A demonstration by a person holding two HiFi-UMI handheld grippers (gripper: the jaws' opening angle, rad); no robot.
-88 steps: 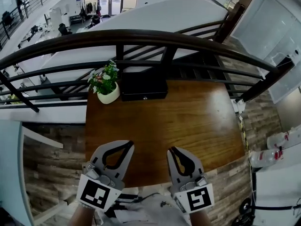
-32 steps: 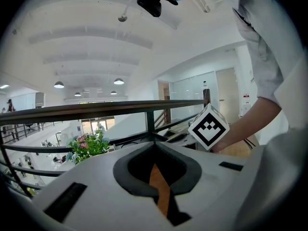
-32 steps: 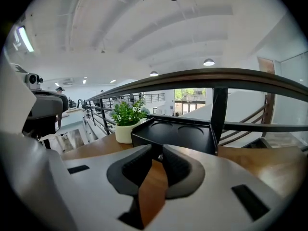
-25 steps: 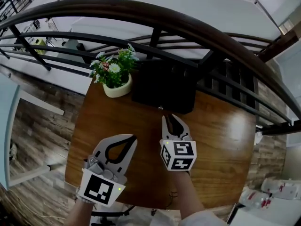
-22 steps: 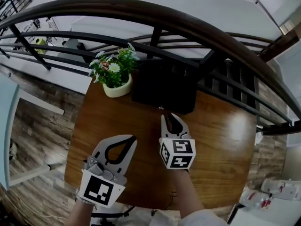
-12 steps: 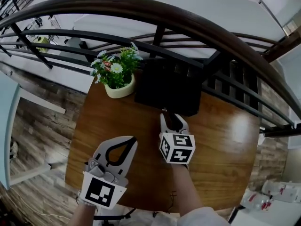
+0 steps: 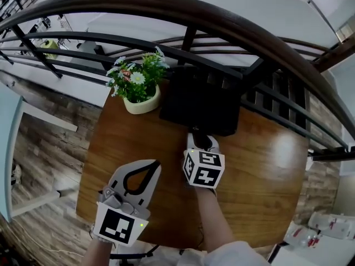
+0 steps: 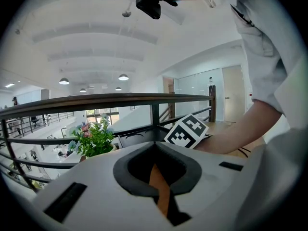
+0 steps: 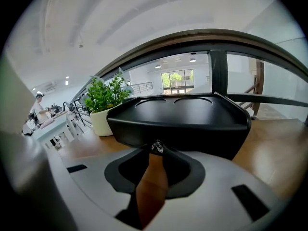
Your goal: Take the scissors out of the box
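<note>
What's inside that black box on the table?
The black box is shut, so only its lid and the small shiny latch on its front show. Whatever lies inside, scissors or not, is covered.

Black box (image 7: 202, 101), brown wood-grain table (image 7: 266, 170), cream pot (image 7: 143, 105), green plant (image 7: 138, 73), black-and-white marker cube (image 7: 203, 168)

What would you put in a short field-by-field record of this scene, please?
surface: wooden table
box: black, lid closed, at the far edge of the table by the railing
scissors: not visible
plant: flowering, in a pale pot, just left of the box
left gripper: shut, empty, above the near left part of the table
right gripper: shut, empty, tips at the small metal latch on the front of the box; contact unclear
</note>
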